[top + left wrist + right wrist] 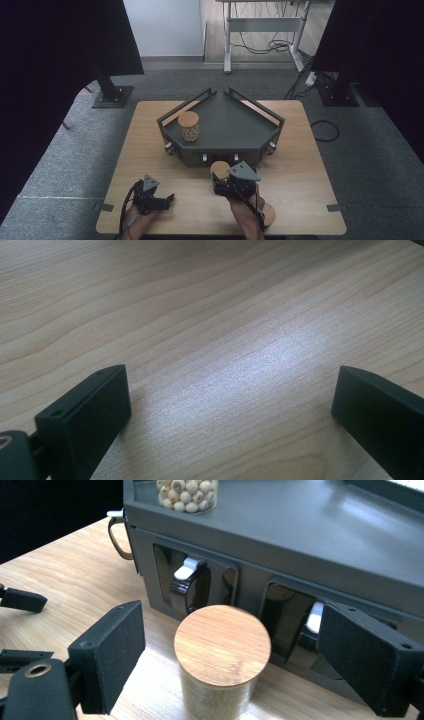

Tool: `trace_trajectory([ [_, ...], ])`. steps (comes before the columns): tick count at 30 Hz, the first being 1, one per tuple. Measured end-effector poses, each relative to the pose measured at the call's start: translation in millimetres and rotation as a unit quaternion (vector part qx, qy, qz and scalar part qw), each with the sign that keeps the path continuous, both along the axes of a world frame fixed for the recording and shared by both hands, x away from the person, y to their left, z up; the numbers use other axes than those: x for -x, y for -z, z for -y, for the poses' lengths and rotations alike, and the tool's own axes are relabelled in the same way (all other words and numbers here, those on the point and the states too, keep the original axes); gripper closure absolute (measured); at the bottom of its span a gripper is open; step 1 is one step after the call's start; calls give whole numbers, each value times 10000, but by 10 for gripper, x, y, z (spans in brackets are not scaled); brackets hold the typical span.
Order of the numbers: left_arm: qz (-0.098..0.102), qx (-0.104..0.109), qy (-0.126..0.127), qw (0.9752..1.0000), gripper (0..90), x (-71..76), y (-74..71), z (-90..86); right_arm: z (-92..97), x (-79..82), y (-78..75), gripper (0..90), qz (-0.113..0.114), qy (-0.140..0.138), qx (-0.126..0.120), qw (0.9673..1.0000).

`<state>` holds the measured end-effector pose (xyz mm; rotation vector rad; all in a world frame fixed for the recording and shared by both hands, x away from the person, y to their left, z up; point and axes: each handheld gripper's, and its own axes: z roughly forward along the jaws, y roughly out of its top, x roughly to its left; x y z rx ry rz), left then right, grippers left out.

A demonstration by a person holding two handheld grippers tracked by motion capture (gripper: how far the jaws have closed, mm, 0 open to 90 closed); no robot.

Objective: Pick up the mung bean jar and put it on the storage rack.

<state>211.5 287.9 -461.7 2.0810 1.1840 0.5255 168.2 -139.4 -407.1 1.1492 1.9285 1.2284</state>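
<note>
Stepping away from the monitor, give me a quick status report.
Right gripper open, straddling wood-lidded jar, pads not touching. Left gripper open over bare table. Grey rack close behind jar.

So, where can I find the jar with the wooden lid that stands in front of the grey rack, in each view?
High view: the jar is below centre, at the rack's front edge, just ahead of the right gripper.
Left gripper view: not in it.
Right gripper view: the jar is at bottom centre, between the open jaws.
Shared landmark: the grey rack.
</note>
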Motion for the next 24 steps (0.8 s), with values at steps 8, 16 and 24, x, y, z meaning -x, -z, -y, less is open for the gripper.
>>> trace_trajectory([
  [8, 0, -1, 3, 10000, 22, 0, 0, 0, -59, -38, 93, 115, -53, -15, -23, 10000],
  [16, 1, -2, 5, 10000, 22, 0, 0, 0, -96, -69, 187, 116, -75, 3, -48, 10000],
  [24, 1, -1, 5, 10000, 21, 0, 0, 0, -113, -91, 239, 118, -95, 32, -94, 9999],
])
